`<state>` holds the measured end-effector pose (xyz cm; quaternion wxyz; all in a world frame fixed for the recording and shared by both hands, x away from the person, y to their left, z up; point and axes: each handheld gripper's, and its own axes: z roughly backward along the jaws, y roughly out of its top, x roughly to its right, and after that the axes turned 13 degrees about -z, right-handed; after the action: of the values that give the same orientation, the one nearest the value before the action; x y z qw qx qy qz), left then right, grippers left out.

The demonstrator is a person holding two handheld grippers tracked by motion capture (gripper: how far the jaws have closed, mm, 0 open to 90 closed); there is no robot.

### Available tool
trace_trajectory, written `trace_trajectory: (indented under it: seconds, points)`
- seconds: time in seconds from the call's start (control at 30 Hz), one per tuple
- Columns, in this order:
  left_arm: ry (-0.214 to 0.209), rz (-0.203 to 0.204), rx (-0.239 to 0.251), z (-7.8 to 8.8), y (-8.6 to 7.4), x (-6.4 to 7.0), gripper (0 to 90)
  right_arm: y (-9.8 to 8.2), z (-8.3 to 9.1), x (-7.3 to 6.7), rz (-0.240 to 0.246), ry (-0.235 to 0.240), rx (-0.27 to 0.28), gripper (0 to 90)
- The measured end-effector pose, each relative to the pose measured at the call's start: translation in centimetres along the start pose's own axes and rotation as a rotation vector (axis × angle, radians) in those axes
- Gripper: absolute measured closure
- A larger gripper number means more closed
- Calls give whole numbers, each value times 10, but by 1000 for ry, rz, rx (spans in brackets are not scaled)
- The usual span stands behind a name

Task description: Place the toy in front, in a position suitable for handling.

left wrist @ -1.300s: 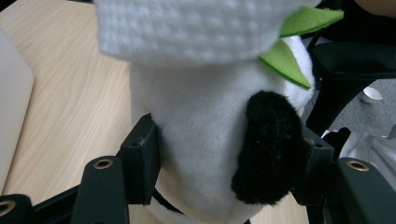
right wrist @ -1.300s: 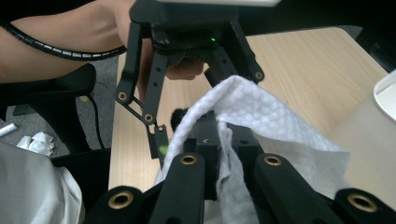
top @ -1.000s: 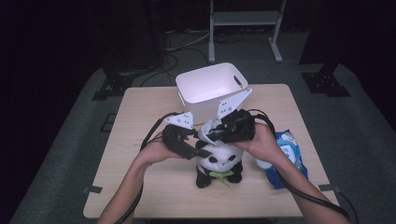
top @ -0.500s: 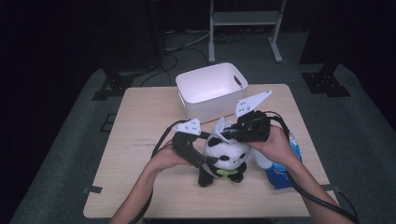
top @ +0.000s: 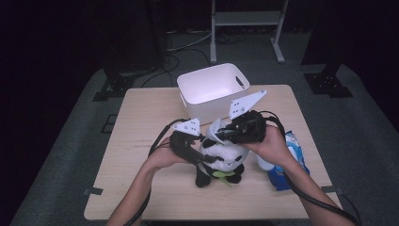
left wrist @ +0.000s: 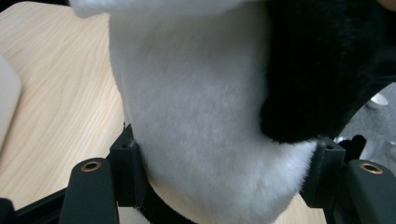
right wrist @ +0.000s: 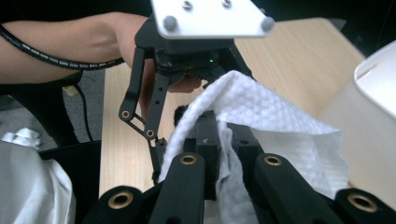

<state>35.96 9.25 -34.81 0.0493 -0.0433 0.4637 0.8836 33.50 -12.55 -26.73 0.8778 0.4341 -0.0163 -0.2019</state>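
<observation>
A black and white panda plush [top: 221,160] sits upright near the table's front middle. My left gripper [top: 200,157] comes in from the left. Its jaws have just been closing and now press on the panda's white body [left wrist: 196,116] from both sides, my left gripper [left wrist: 224,165] sitting low on it. My right gripper [top: 219,135] is shut on a white textured wipe [top: 215,128], held at the top of the panda's head. In the right gripper view the wipe [right wrist: 261,112] drapes over my right gripper [right wrist: 224,140], with the left gripper's body close behind it.
A white plastic basket [top: 211,87] stands at the back middle of the wooden table [top: 141,141]. A blue wipes pack [top: 287,162] lies near the right edge, under the right forearm. Cables trail from both grippers toward the front edge.
The left gripper has settled slightly lower against the panda's side. The right gripper swung a little right and came back, wipe still in it, at the panda's head.
</observation>
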Motion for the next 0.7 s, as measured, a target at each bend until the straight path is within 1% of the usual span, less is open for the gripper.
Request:
trace_trajectory:
  seconds: [0.03, 0.07, 0.1, 0.17, 0.23, 0.33, 0.4, 0.43, 0.47, 0.53, 0.57, 0.63, 0.7]
  points:
    - [-3, 2, -5, 3, 2, 0, 322, 3, 0, -2, 6, 1, 2, 847]
    - [-14, 1, -17, 5, 4, 0, 324, 6, 0, -4, 15, 2, 3, 847]
    - [-26, -9, -37, 7, 6, -1, 324, 9, 0, -6, 19, 3, 1, 847]
    - [-43, 2, -53, 8, 7, -1, 324, 12, -2, -9, 28, 4, 0, 847]
    - [-50, 4, -62, 8, 7, -1, 325, 12, -3, -9, 31, 7, 1, 846]
    - [-45, 8, -58, 3, 6, -2, 321, 9, -4, -8, 28, 10, -8, 847]
    - [-31, 14, -39, -5, 1, -2, 294, 5, -6, -6, 22, 1, -45, 847]
    - [-28, 16, -26, -7, 0, -2, 275, 1, -6, -4, 18, -15, -69, 848]
    - [-19, 23, -6, -10, -2, -2, 258, -2, -6, -2, 17, -19, -76, 848]
    - [2, 36, 34, -15, -5, -3, 200, -8, -3, 4, -1, -25, -68, 848]
    - [5, 46, 55, -18, -6, -3, 183, -12, 1, 8, -15, -31, -64, 849]
    - [10, 62, 75, -21, -7, -2, 148, -16, 5, 11, -29, -37, -62, 849]
    - [13, 58, 85, -24, -8, -3, 143, -20, 9, 14, -36, -46, -68, 849]
